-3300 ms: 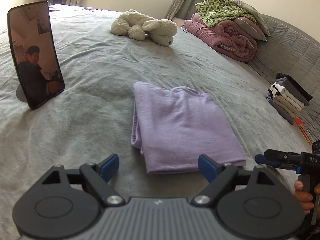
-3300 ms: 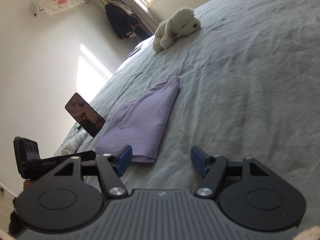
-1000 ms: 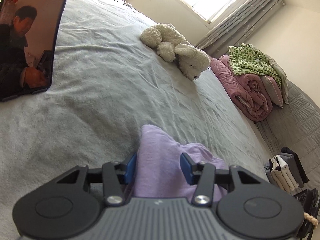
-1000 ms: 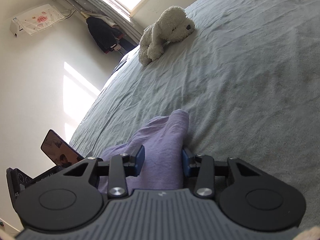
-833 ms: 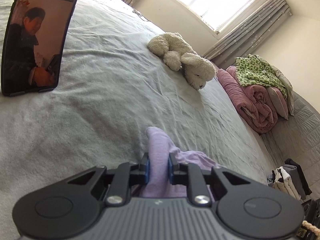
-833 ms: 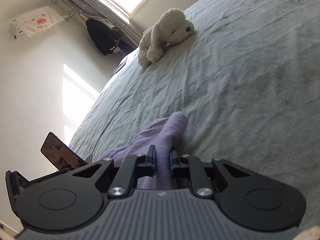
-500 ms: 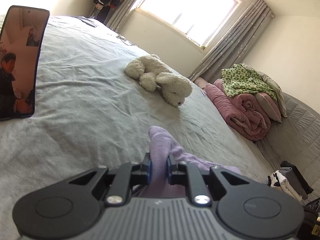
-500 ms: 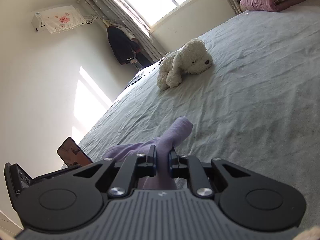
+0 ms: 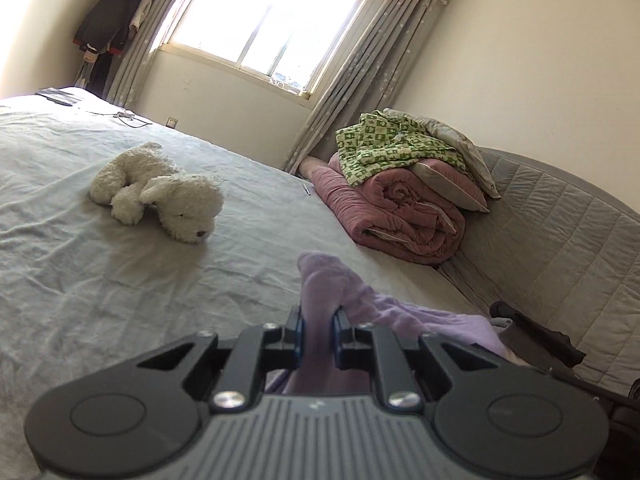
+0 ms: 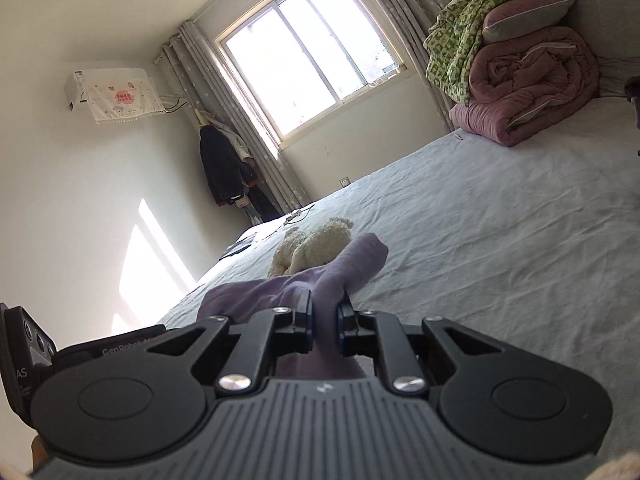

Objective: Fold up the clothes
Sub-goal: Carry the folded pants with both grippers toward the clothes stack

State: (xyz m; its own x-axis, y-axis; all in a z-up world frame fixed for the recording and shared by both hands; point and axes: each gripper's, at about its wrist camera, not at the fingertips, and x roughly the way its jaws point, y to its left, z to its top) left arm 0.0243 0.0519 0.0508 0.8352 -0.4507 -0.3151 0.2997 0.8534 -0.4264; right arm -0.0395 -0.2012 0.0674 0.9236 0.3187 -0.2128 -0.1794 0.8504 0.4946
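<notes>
The left gripper [image 9: 318, 330] is clamped on a bunched corner of the lilac cloth [image 9: 320, 284], and the right gripper [image 10: 325, 326] is pinched on another corner of the same cloth [image 10: 352, 260]. The cloth sags between the two, raised off the grey bed [image 9: 100, 280].

3.3 s ago the cloth lay folded flat on the bed with both grippers spread wide in front of its near edge. By 0.8 s ago both had closed on it. Since half a second ago both views have tilted higher: the window now fills more of each, the phone stand has dropped out of sight in both, and the plush dog [image 9: 160, 194] sits lower in the left view. In the right view the dog [image 10: 312, 248] is now partly hidden behind the cloth. The pink quilt pile [image 9: 404, 208] is unmoved by the headboard.
</notes>
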